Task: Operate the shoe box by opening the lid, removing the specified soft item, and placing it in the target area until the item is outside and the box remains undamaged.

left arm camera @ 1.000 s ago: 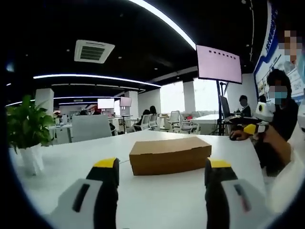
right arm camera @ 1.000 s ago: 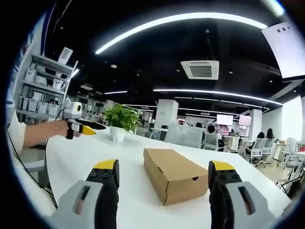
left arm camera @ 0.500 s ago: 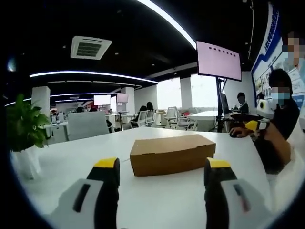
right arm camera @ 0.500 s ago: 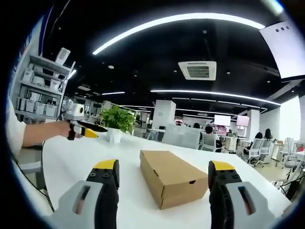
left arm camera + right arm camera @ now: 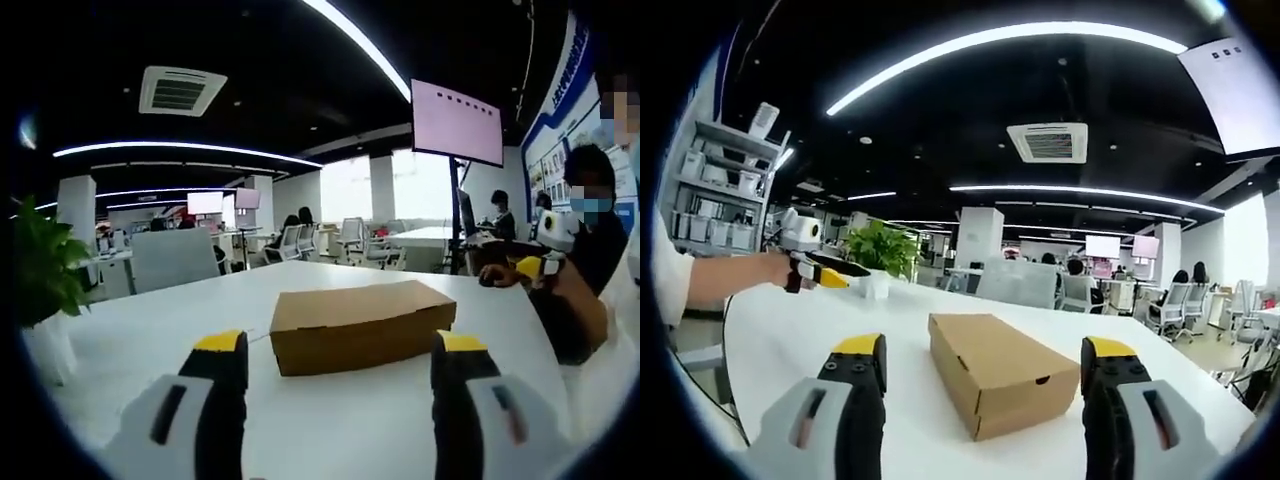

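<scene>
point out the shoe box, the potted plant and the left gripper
shoe box point(image 5: 362, 325), left gripper view, front side wall
potted plant point(image 5: 886, 250), right gripper view, leaves
left gripper point(image 5: 822, 275), right gripper view, yellow-tipped jaws at the person's hand

A green leafy plant in a white pot point(image 5: 883, 262) stands on the white worktop point(image 5: 390, 420); a pink-lit wall screen point(image 5: 457, 123) hangs above.
</scene>
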Demonstrator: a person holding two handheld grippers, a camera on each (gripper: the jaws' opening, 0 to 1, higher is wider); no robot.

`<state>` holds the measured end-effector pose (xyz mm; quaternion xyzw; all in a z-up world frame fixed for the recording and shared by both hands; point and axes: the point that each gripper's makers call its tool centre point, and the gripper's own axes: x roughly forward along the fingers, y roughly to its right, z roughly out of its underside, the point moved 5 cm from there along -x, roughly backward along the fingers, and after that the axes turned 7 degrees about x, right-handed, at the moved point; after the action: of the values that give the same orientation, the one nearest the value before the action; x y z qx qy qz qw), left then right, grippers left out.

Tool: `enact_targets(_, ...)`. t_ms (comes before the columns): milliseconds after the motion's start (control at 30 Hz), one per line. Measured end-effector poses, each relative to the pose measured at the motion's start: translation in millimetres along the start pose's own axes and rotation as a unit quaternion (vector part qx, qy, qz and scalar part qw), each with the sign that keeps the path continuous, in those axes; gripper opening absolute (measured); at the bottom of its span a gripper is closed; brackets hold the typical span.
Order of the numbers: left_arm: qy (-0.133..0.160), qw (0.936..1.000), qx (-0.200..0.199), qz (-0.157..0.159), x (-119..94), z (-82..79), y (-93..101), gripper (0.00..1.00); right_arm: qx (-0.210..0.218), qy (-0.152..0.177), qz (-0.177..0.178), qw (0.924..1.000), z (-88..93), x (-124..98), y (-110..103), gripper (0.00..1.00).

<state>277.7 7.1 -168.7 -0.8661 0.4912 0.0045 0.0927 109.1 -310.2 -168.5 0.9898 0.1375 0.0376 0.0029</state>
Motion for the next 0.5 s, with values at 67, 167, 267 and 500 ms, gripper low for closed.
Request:
enact_targets(67, 0.001, 1.0, -0.004, 0.003, 3, -0.4, -3.9, 0.78, -0.002, 0.002, 0.001, 1.0, -1.9, 2, 0, 0.85)
enact_targets(167, 0.003, 1.0, -0.003, 0.004, 9, -0.5, -7.9, 0.78, -0.004, 0.002, 0.003, 1.0, -4.1, 5, 1, 0.86)
enact_targets(267, 0.01, 0.9999, -0.01, 0.007, 17, -0.7, -11.6, 0.78, -0.007, -0.002, 0.007, 1.0, -4.1, 7, 5, 0.87)
enact_targets(500, -0.005, 0.9997, 0.0, 0.023, 45, 6.6, 1.1, 0.78, 0.013, -0.03, 0.013, 0.9994, 17.9, 12, 10, 0.86)
